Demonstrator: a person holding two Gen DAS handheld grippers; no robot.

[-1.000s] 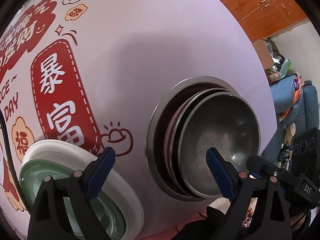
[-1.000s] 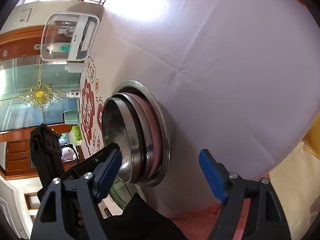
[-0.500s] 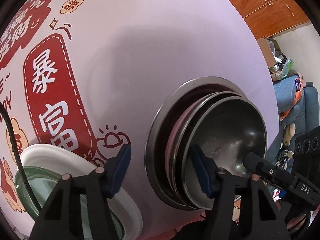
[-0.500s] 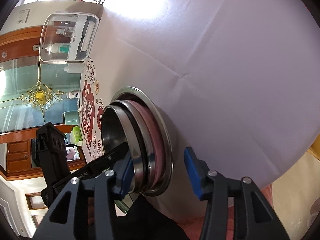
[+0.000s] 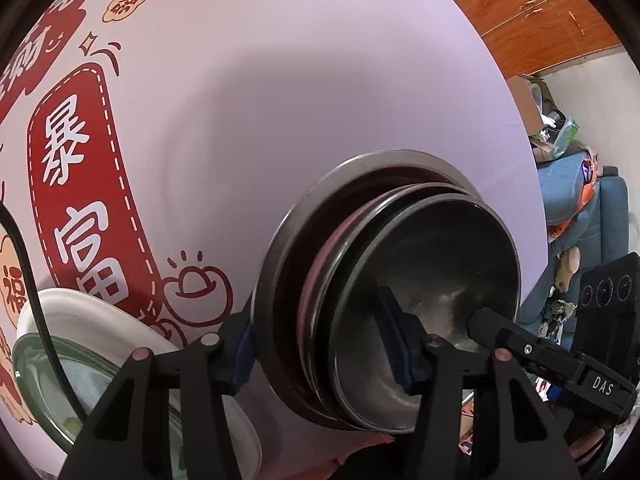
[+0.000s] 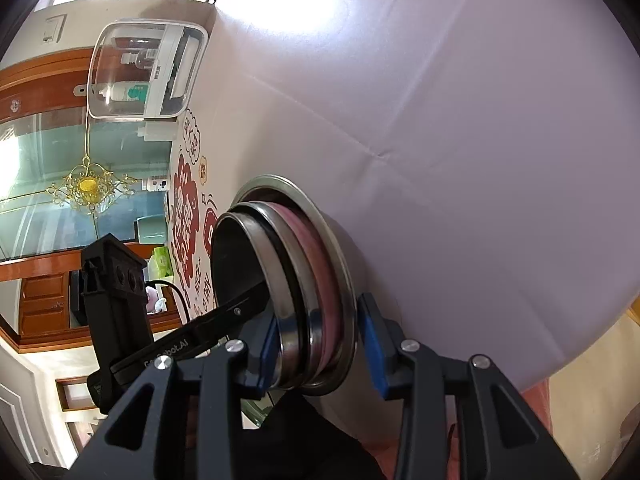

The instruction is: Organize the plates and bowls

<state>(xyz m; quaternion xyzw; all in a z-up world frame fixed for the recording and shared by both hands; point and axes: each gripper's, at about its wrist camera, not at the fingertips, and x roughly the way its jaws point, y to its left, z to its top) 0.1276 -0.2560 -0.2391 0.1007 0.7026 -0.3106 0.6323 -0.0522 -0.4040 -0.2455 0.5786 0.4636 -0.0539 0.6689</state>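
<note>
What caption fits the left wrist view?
Left gripper closing around the rim of stacked metal bowls on a lilac tablecloth.

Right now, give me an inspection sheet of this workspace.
Surface: lilac tablecloth with red print.
Job's things: stack of nested metal bowls and plates with one pink layer; white plate with a green centre beside it.
Clutter: nothing seen on the cloth.
Grippers: left tongs closing astride the stack's rims; right tongs closing astride the rims from the other side; contact unclear.
Cables: black cable across the white plate.
Surroundings: wooden cabinets, blue sofa, clear box.
</note>
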